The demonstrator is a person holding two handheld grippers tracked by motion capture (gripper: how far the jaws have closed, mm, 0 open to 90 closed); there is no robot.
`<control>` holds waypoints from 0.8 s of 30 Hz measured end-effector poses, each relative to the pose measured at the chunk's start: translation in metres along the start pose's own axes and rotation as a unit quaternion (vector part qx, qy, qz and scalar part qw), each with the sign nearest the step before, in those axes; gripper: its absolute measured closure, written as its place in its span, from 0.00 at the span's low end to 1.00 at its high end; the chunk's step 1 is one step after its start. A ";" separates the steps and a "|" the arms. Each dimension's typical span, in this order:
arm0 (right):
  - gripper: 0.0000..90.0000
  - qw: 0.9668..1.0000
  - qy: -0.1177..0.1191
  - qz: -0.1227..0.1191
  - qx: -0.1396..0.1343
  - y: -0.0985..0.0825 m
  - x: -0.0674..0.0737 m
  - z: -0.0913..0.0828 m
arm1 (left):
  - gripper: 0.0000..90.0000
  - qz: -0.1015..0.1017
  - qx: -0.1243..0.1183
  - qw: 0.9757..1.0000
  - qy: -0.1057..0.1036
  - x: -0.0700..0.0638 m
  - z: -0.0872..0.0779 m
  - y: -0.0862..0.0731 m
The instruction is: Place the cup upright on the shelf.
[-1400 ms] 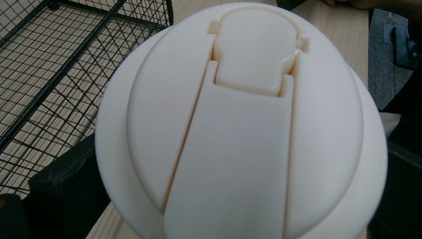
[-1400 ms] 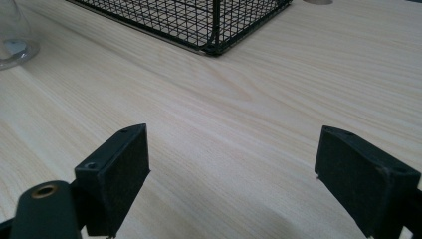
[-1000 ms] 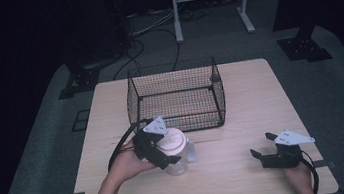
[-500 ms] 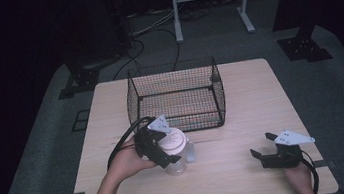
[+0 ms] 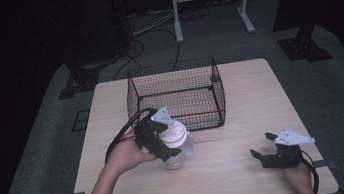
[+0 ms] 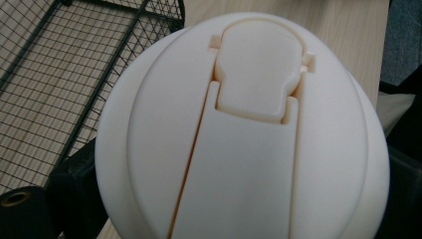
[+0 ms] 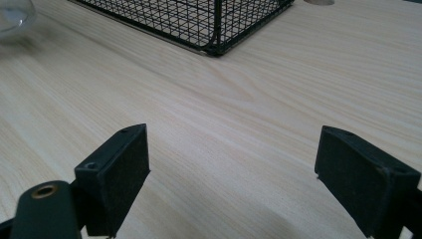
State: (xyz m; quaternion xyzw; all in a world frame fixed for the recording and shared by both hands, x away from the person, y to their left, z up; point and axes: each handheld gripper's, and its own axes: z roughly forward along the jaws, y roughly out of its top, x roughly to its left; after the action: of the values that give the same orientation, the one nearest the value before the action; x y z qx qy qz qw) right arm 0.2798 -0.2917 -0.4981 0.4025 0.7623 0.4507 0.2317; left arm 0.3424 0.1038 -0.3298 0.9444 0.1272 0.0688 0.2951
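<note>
Matt plastic, clear jar, wire and pale wood

The lid between the left claw's jaws is cream plastic, smooth and matt, on a clear glossy jar. Just beyond that claw stands a basket of thin black wire mesh. Under the right claw lies a table of light wood, grained with a satin finish; both claws have matt black pads.
</note>
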 end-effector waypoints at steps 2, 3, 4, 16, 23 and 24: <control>0.14 1.000 0.000 0.000 0.000 0.000 0.000 0.000 | 0.06 0.000 -0.001 1.000 0.000 0.000 -0.002 0.003; 0.14 1.000 0.001 0.000 0.001 0.000 0.000 0.000 | 0.06 0.003 -0.001 1.000 0.000 0.000 -0.004 0.005; 0.14 1.000 0.000 0.001 0.000 0.000 0.000 0.000 | 0.06 0.005 -0.002 1.000 -0.005 0.000 -0.008 0.011; 0.14 1.000 -0.001 0.001 -0.002 0.000 0.000 -0.001 | 0.06 0.034 0.007 0.999 -0.006 0.000 -0.028 0.050; 0.14 1.000 -0.001 0.001 -0.003 0.000 0.000 -0.001 | 0.06 0.034 0.008 0.999 -0.010 0.007 -0.032 0.063; 0.14 1.000 -0.001 0.001 -0.003 0.000 0.000 -0.001 | 0.06 0.033 0.007 0.999 -0.011 0.008 -0.032 0.065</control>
State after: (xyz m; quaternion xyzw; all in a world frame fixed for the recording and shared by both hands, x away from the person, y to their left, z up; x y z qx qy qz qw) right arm 0.2793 -0.2920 -0.4982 0.4030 0.7601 0.4535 0.2329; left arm 0.3566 0.0720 -0.2658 0.9507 0.0935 0.0668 0.2879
